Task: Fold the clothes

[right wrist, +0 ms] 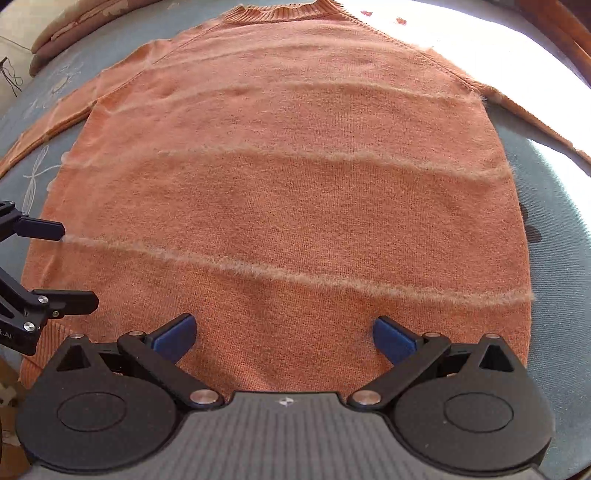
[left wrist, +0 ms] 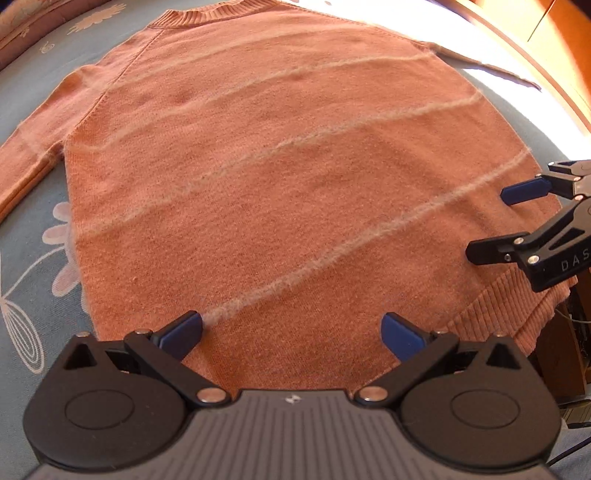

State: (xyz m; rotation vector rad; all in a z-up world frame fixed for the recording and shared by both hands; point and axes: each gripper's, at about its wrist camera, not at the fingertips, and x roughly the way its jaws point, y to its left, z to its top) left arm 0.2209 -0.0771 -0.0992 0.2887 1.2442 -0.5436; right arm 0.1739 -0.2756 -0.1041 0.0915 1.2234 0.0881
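Observation:
An orange knit sweater (left wrist: 266, 158) with pale fuzzy stripes lies flat on a blue-grey floral bedspread (left wrist: 33, 258), collar far from me, both sleeves spread outwards. My left gripper (left wrist: 291, 332) hovers open over the hem's left part, nothing between its blue pads. The right gripper (left wrist: 484, 223) shows at the right edge of the left wrist view, open over the sweater's right side. In the right wrist view the same sweater (right wrist: 288, 192) fills the frame; my right gripper (right wrist: 284, 334) stands open above the hem, and the left gripper (right wrist: 79, 264) reaches in from the left edge, also open.
The bedspread (right wrist: 561, 229) surrounds the sweater on both sides. A pinkish pillow (right wrist: 74, 26) lies at the far left by the collar. A wooden bed frame (left wrist: 546, 48) runs along the far right, in bright sunlight. The bed's near edge drops off below the hem (left wrist: 491, 314).

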